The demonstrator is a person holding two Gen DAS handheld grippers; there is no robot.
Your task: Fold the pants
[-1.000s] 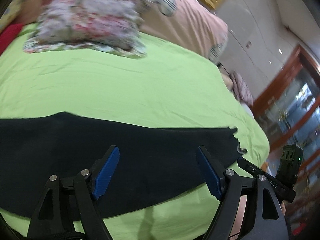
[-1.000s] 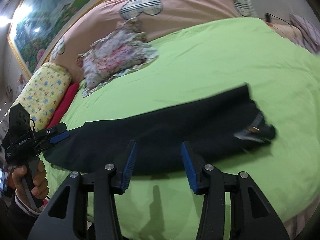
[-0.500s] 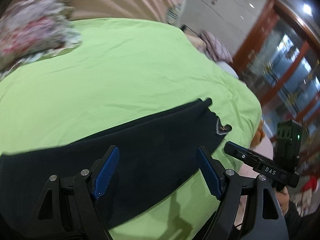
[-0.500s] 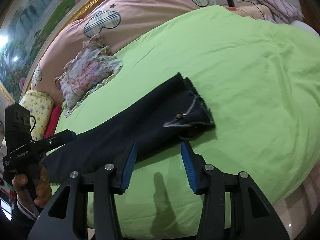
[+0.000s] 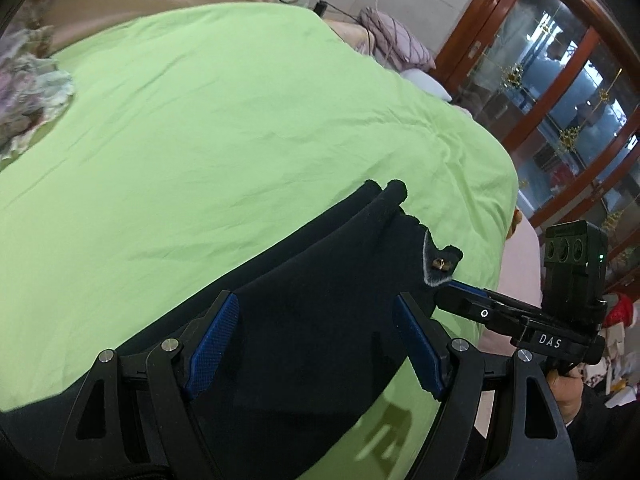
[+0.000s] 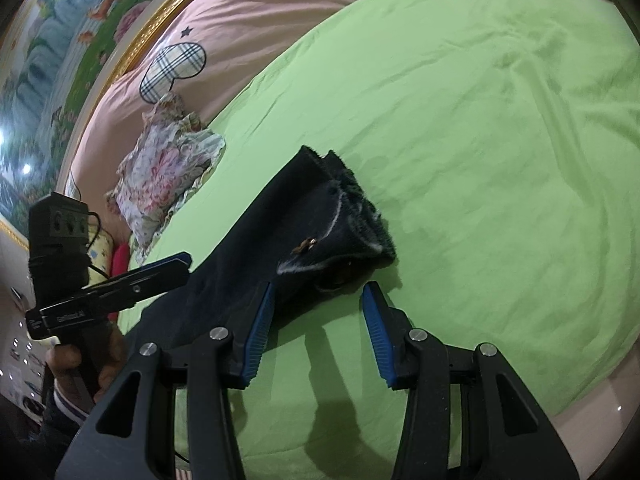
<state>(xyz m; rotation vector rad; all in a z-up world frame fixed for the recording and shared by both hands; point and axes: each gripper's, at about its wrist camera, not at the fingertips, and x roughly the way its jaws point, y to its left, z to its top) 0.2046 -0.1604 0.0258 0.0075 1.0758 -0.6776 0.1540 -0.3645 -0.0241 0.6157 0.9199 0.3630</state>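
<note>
Dark navy pants lie in a long strip on the green bedsheet, folded lengthwise, waistband with a small metal clasp at the right end. My left gripper is open and hovers over the pants near the waist. My right gripper is open and empty just in front of the waistband end; its left pad overlaps the pants' near edge. The right gripper also shows in the left wrist view beside the waistband, and the left gripper in the right wrist view over the pants.
A floral pillow lies toward the head of the bed, with a pink quilt behind it. A wooden glass-door cabinet stands beyond the bed's right side. The bed's edge is close to the right gripper.
Both grippers have moved toward the waistband end of the pants. The right gripper has come close to the waistband. The pants have not visibly moved, and both grippers stay open.
</note>
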